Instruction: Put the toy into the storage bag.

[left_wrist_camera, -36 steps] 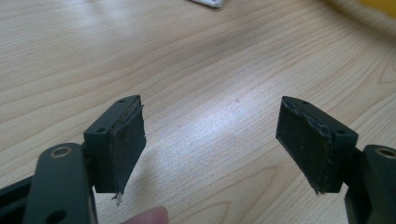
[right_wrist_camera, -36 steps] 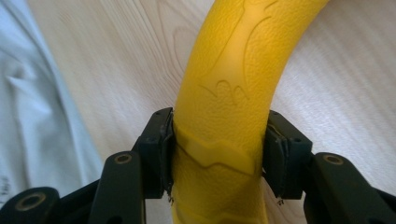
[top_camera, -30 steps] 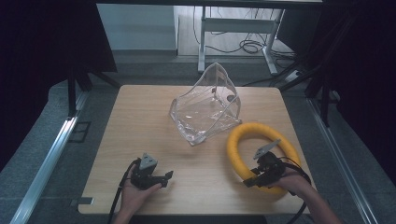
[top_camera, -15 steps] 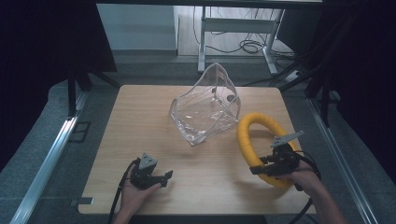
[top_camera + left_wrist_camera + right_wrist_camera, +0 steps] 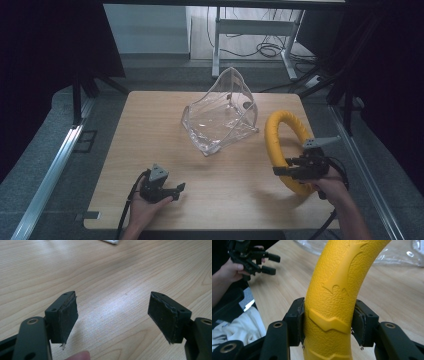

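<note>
Yellow ring [image 5: 280, 145], tilted up on its edge at the right side of the wooden table [image 5: 150, 130] beside a clear plastic bag [image 5: 220, 117], is clamped at its near arc by the right gripper [image 5: 285, 171], while the left gripper [image 5: 177, 189] rests near the front edge with jaws spread and nothing between them.

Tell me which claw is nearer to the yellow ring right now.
The right. The right claw is clamped on the yellow ring at its near side, tilting it up off the table. The left claw sits open at the table's near left edge, well apart from it.
</note>
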### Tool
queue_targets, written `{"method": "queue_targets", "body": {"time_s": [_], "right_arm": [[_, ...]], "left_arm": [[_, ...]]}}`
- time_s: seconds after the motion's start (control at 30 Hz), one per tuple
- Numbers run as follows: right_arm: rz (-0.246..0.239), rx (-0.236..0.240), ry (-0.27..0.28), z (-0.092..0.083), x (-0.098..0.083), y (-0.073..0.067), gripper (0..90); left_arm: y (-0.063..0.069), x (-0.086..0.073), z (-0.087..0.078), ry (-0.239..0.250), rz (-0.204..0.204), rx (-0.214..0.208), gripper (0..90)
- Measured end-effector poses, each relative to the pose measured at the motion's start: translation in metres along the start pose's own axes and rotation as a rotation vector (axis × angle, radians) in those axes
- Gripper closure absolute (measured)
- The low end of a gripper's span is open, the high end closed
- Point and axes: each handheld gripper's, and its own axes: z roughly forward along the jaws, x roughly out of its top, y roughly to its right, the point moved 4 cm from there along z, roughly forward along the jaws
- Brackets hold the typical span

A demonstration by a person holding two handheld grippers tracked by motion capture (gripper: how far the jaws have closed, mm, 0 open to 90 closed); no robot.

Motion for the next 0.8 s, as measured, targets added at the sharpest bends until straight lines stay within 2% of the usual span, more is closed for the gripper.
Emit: {"method": "queue_targets", "body": {"time_s": [0.27,0.4,0.8], "right_arm": [[0.017,-0.023,0.063,-0.008,0.004,0.004,49.4],[0.02,-0.039,0.109,-0.018,0.006,0.006,49.4],[0.029,-0.064,0.19,-0.028,0.012,0.008,49.4]], "left_arm": [[0.0,0.0,0.0,0.005,-0.001,0.001,23.9],[0.0,0.0,0.0,0.002,-0.005,0.0,23.9],[0.0,0.0,0.0,0.003,-0.003,0.003,23.9]]}}
